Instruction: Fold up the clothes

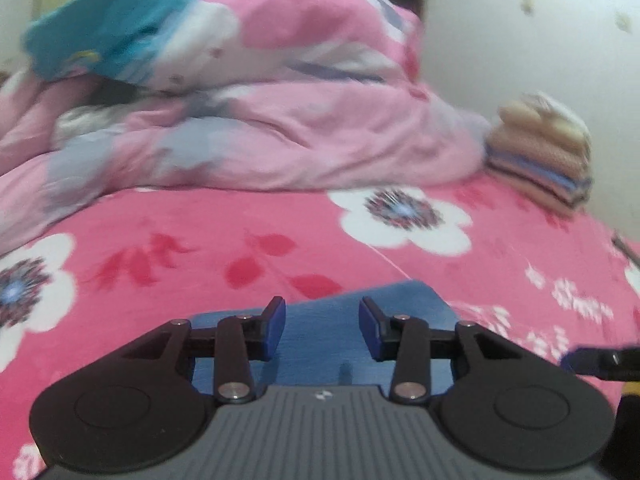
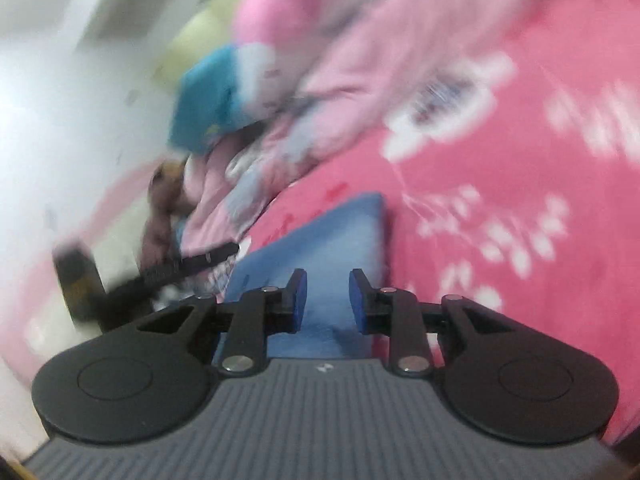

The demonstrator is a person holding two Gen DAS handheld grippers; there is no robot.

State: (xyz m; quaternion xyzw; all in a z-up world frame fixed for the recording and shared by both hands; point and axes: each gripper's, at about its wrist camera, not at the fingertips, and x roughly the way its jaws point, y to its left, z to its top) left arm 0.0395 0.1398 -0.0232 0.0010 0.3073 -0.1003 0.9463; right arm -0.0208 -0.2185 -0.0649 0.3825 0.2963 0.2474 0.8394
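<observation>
Bed (image 1: pixel 168 216) with pink flowered sheet fills both views. Crumpled pink duvet (image 1: pixel 280 120) is heaped at 12 o'clock in the left wrist view, teal cloth (image 1: pixel 104 44) on top at 11 o'clock. Stack of folded cloths (image 1: pixel 548 152), beige and blue layers, sits at 2 o'clock just beside the duvet edge: reads as finished pieces, though I can't tell who stacked them. Blue cloth (image 1: pixel 324 320) lies flat on the sheet under both grippers, at 6 o'clock in the left wrist view and at centre to 6 o'clock in the right wrist view (image 2: pixel 332 248); edges look straight, with a thick doubled edge at its far corner, so likely already folded at least once. Left gripper (image 1: pixel 322 328): jaws spread, over the blue cloth, pinching nothing. Right gripper (image 2: pixel 328 300): jaws spread too, nothing between them. Right wrist view is heavily motion-blurred. Judgement: fits either between folds of the blue cloth or just done with it, release state. Can't tell whether any unfolded clothes remain; the teal piece may be one.
</observation>
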